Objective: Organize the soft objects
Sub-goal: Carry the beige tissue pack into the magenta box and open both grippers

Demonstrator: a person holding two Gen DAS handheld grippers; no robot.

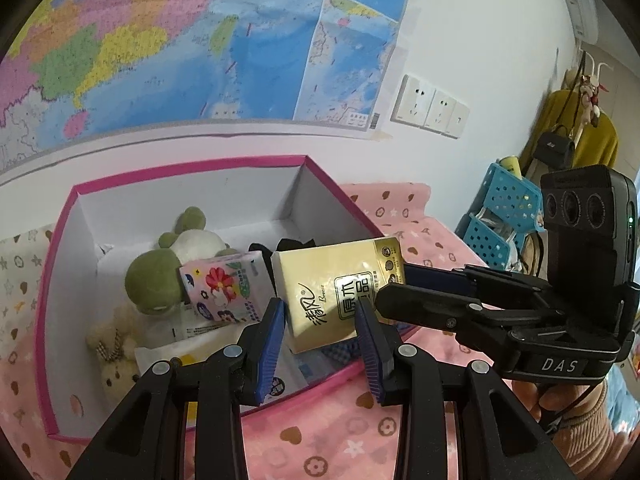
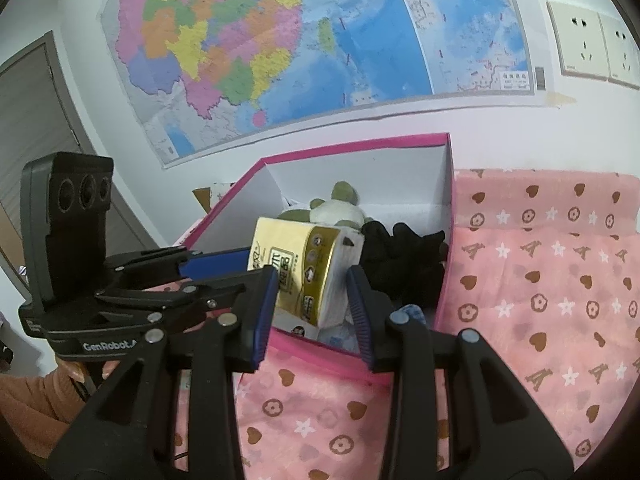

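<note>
A pink-rimmed white box (image 1: 192, 170) (image 2: 352, 144) stands on the pink patterned cloth. In it lie a green and white plush frog (image 1: 160, 272) (image 2: 336, 208), a floral tissue pack (image 1: 224, 288), a small beige bear (image 1: 114, 352) and black fabric (image 2: 404, 264). A yellow tissue pack (image 1: 336, 292) (image 2: 296, 268) leans on the box's near side. My left gripper (image 1: 320, 344) is open just short of it. My right gripper (image 2: 312, 316) is open with its blue pads on either side of the pack. Each gripper also shows in the other's view (image 1: 400, 292) (image 2: 208, 268).
A map covers the wall behind the box. Wall sockets (image 1: 430, 106) are at the right. Blue perforated baskets (image 1: 500, 216) and a coat rack with a yellow garment (image 1: 576, 136) stand to the right. The pink cloth (image 2: 540, 280) spreads right of the box.
</note>
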